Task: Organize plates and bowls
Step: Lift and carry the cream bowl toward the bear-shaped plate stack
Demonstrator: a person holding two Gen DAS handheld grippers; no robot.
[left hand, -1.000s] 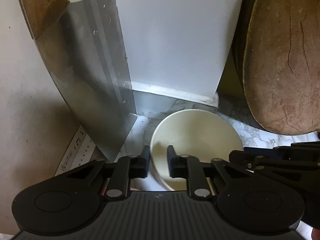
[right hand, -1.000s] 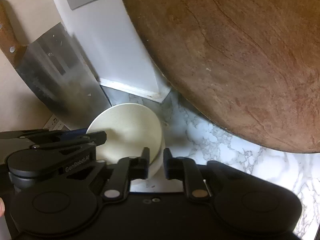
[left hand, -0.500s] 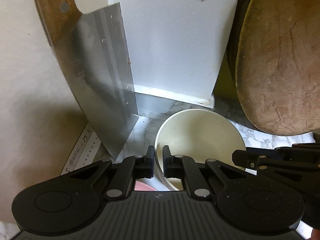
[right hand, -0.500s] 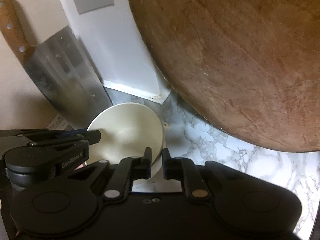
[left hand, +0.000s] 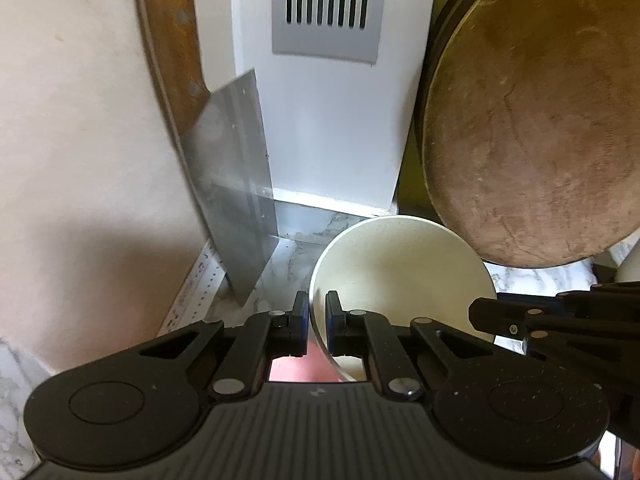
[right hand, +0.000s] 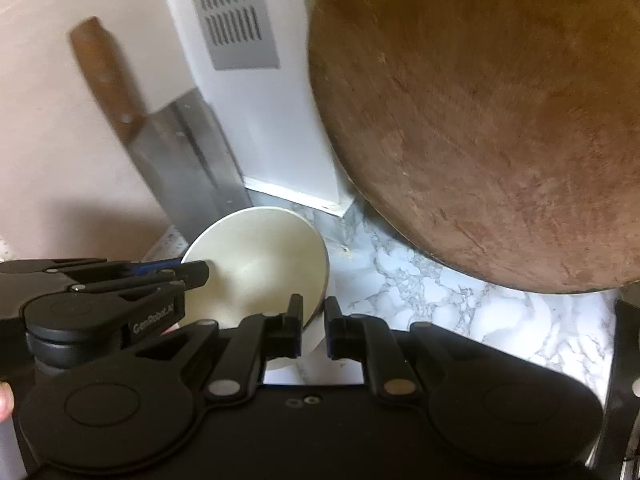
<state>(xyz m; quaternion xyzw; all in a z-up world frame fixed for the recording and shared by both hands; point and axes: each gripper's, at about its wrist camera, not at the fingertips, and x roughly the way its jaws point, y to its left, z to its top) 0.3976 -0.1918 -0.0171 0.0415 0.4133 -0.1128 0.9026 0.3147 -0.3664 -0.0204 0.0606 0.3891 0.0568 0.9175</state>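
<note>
Bowl [left hand: 400,276] cream, tilted above the marble bench [right hand: 420,280], left tool [left hand: 317,316] pinching its left rim, right tool [right hand: 313,322] pinching its right rim, cleaver [left hand: 236,208] and round board [left hand: 532,140] leaning behind.

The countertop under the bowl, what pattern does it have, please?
White marble countertop with grey veining, clearest in right wrist view.

We see a matt cream ceramic bowl [left hand: 404,268], a rough, cracked round wooden board [right hand: 480,120], a brushed-steel cleaver [left hand: 232,184] and a glossy white marble desk [right hand: 440,292].

Two close views, shared bowl [left hand: 400,276]
</note>
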